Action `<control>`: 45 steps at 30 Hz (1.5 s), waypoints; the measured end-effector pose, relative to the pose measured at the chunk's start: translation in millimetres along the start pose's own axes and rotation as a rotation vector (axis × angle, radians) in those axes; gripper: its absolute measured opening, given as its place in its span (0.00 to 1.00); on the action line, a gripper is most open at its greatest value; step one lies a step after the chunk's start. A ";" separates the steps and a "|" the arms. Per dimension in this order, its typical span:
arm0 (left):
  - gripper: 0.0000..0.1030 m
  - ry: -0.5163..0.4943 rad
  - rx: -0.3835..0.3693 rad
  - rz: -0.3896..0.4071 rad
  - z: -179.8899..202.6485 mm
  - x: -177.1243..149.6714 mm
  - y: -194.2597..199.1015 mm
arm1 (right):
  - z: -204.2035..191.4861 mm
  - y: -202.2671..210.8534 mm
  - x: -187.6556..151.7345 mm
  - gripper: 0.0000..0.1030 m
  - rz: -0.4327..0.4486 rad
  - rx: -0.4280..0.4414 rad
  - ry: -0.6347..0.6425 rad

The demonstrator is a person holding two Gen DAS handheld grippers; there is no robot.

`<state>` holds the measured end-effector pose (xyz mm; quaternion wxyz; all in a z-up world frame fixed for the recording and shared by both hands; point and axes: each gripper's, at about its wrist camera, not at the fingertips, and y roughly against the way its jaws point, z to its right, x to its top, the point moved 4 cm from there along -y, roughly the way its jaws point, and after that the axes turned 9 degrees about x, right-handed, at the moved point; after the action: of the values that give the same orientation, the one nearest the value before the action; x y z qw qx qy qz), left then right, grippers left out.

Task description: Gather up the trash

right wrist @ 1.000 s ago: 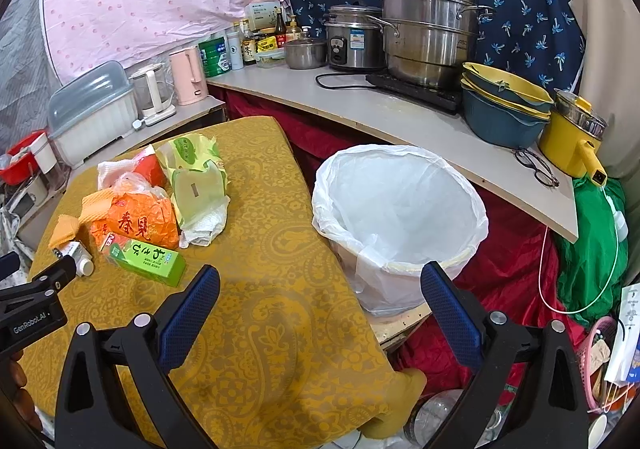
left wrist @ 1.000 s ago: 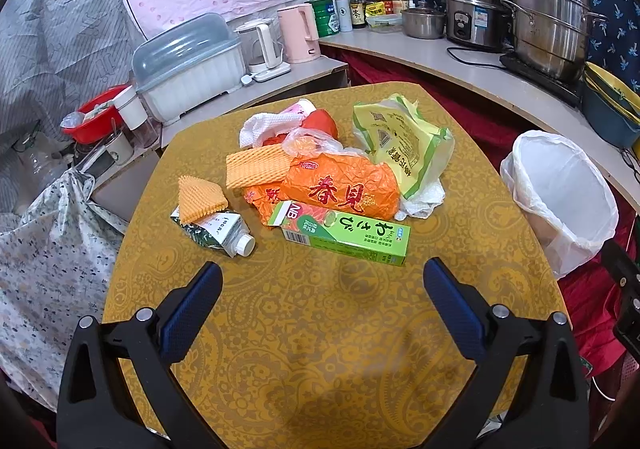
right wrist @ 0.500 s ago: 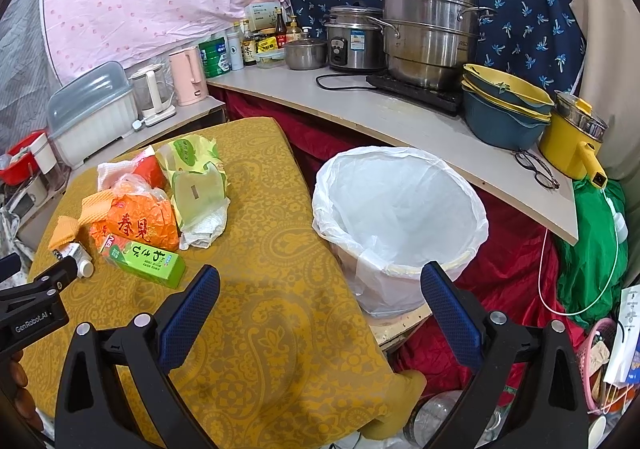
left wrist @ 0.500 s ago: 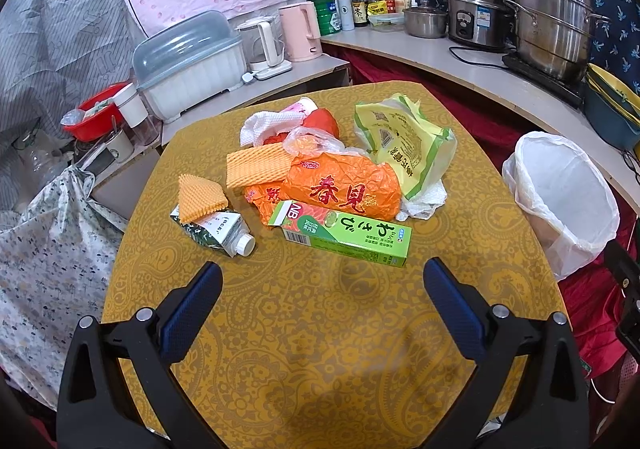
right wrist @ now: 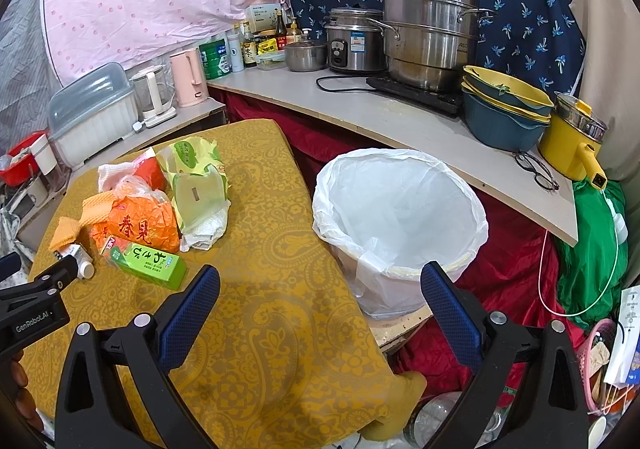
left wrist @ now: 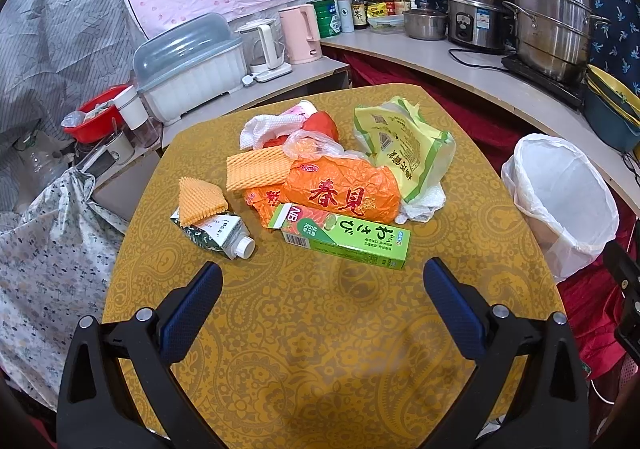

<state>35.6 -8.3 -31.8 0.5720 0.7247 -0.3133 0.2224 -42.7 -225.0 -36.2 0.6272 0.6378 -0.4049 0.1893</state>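
Observation:
A pile of trash lies on the yellow patterned table: a green box, an orange bag, a yellow-green bag, a small carton with a white cap, orange foam nets and white tissue. My left gripper hangs open just short of the green box, holding nothing. A white-lined bin stands right of the table. My right gripper is open over the table's right edge, near the bin's rim. The green box lies to its left.
A counter behind carries steel pots, a rice cooker, stacked bowls, a yellow pot, bottles and glasses. A lidded dish box, kettles and a red bowl stand at the back left. A floral cloth hangs left of the table. Red cloth drapes around the bin.
Both grippers have drifted only slightly; the trash pile and the bin stay where they were, and both grippers remain open.

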 end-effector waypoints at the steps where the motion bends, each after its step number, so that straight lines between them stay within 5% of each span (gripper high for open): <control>1: 0.93 0.002 -0.003 -0.001 0.1 0.2 0.1 | 0.5 -0.2 0.3 0.93 0.001 0.000 -0.001; 45: 0.93 -0.026 0.039 0.066 -4.7 6.6 -5.4 | 2.9 -5.0 2.3 0.93 -0.004 -0.002 -0.011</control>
<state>44.3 -4.3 -29.8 0.5462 0.7276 -0.3401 0.2378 -38.3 -228.9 -38.1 0.6259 0.6390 -0.4074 0.1842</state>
